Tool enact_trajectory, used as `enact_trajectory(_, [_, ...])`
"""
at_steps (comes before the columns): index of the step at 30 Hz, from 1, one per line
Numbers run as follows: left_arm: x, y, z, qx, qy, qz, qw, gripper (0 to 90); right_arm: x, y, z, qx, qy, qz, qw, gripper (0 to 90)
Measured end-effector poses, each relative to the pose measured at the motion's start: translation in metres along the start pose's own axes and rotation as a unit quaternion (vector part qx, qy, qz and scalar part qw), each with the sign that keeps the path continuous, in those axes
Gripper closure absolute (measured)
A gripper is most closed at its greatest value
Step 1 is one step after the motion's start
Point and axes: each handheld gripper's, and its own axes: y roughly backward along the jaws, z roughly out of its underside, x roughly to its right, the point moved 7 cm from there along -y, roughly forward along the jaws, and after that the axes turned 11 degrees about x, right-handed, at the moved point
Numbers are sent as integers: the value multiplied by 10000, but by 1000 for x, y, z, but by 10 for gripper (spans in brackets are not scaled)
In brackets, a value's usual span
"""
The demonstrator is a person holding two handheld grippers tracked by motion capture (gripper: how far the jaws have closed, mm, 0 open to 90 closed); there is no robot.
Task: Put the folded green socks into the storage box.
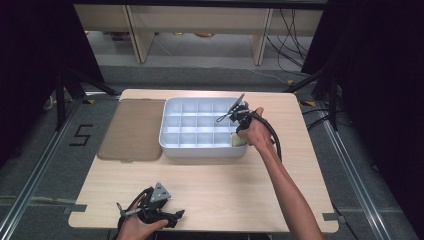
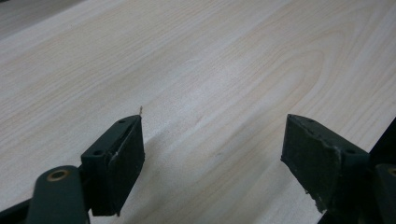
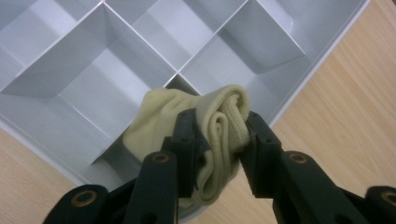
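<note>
Nearest the high camera, at the near edge of the light wooden table (image 1: 210, 185), the left gripper (image 1: 176, 214) rests in the person's left hand (image 1: 135, 227), low over the wood. Its jaws stand wide apart in the left gripper view with bare table surface (image 2: 210, 84) between the pads (image 2: 123, 161); nothing is gripped.

Largest after the table is the flat brown rectangular mat (image 1: 134, 129), which lies on the left half and runs alongside the left wall of the white plastic divided tray (image 1: 200, 150). The tray sits at the centre rear of the table; its compartments form a grid.

At the tray's near right corner, the right hand (image 1: 255, 132) holds the right gripper (image 1: 239, 141) pointing down. In the right gripper view (image 3: 219, 154) its two black jaws are clamped on a rolled pale-yellow knitted cloth (image 3: 187, 116), with the pads pressing into both sides of the roll. The cloth hangs over the corner compartment (image 3: 261, 88) of the tray (image 3: 93, 60), close to the tray's outer wall; whether it touches the compartment floor cannot be determined.
</note>
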Motion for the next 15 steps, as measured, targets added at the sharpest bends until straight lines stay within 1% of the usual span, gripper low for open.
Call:
enact_trajectory(2, [0, 0, 0, -2, -1, -2, 10000, 204, -2, -2, 0, -53, 1, 7, 10000, 695])
enact_trajectory(3, [0, 1, 0, -3, 7, -13, 10000, 204, -1, -3, 0, -43, 58, 21, 10000, 695])
enact_trajectory(6, [0, 0, 0, 6, 1, -16, 10000, 204, -5, -6, 2, -63, -28, -26, 10000, 695])
enact_trajectory(9, [0, 0, 0, 13, 0, -7, 10000, 204, -7, -13, 6, -77, -4, -69, 9999, 695])
enact_trajectory(11, [0, 1, 0, 0, -65, -8, 10000, 205, -10, -19, 10, -85, -4, -49, 10000, 695])
enact_trajectory(15, [-1, 0, 0, 1, -88, 1, 10000, 205, -10, -21, 12, -57, -44, -66, 10000, 693])
